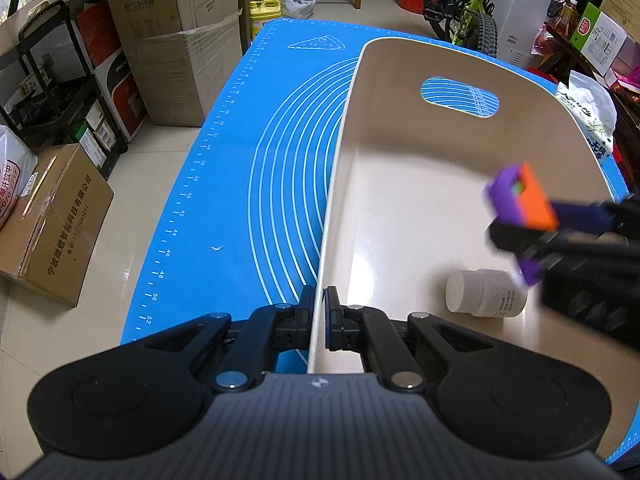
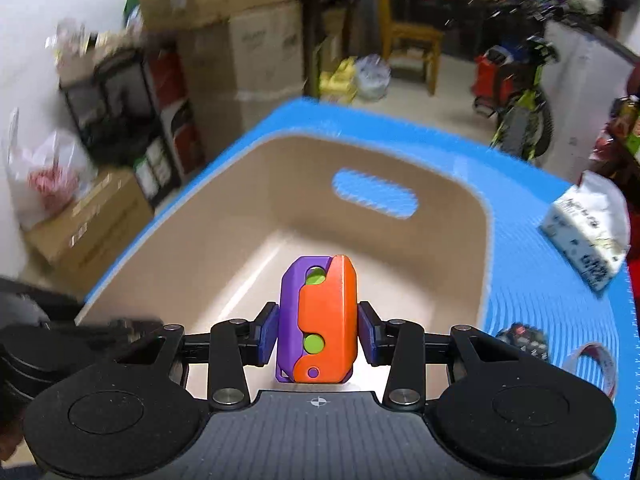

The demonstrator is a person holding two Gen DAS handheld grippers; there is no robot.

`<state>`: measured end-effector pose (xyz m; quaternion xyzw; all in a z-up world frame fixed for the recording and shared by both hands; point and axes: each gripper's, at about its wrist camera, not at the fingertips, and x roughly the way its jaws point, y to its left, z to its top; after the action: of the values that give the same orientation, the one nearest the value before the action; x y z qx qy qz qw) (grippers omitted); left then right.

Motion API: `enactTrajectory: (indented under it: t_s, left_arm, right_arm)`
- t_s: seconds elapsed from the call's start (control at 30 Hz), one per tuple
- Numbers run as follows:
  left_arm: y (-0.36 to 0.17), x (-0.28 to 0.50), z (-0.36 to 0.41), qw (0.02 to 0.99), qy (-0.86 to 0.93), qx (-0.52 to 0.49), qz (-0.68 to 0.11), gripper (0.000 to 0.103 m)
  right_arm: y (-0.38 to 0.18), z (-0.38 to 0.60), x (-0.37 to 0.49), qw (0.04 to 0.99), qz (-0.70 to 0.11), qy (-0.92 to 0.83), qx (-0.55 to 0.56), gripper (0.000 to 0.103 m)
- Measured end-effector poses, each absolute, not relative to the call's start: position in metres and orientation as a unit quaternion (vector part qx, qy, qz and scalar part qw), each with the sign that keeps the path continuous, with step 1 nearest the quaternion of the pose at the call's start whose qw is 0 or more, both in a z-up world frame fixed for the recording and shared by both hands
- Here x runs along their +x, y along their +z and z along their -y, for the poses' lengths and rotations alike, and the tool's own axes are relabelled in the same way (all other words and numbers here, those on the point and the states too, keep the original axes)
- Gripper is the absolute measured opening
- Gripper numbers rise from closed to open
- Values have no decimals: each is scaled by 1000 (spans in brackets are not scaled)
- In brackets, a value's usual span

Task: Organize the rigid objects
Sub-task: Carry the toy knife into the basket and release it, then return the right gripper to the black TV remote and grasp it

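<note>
Left gripper (image 1: 320, 312): clamped on the bin (image 1: 400, 184) wall, near edge.
Right gripper (image 2: 318, 332): gripping the orange-purple toy (image 2: 324, 320), above the bin's inside.
Bottle (image 1: 484, 292): lying on the bin floor.
Bin: on the blue mat (image 1: 248, 160).

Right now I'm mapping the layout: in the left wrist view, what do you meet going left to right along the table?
Blue mat → beige bin's wall, pinched by the left gripper → white bottle lying in the bin → orange-and-purple toy in the right gripper.
</note>
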<state>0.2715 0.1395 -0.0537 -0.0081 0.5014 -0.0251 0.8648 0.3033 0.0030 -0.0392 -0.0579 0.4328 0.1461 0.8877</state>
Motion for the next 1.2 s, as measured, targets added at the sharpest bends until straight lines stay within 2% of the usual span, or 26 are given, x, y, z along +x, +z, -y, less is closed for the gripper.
enactTrajectory:
  t_s: [0.2,0.4,0.43,0.5,0.77,0.83,1.2]
  left_arm:
    - [-54,272,-139,865,-25,-8,-501,6]
    - [-52,272,-138,865,-26,-8,-500,6]
    - [-52,272,-138,865,-26,-8,-501,6]
    - [-52,271,-139,865,-27,-9,-500,6]
    - [-52,272,-141,865,-26,-8,-501,6]
    - [-52,272,-142,865,-26,-9,-501,6]
    - [-53,272,-142,865,-27,-10,-501,6]
  right_arm:
    - [-65,-25,312,849,-499,146,-96,48]
    - [-77,-29,308,841,-512,140,-106,48]
    - [-77,-30,307,840,-513,141,-108,53]
    - [-75,-31,308,839,-514,139,-111,55]
    - [-50,-7,292,866,-469,157,-70,70]
    - [-40,3,280,876,-453,156,-62,76]
    - [4,78,249,920,-379,103,-18,81]
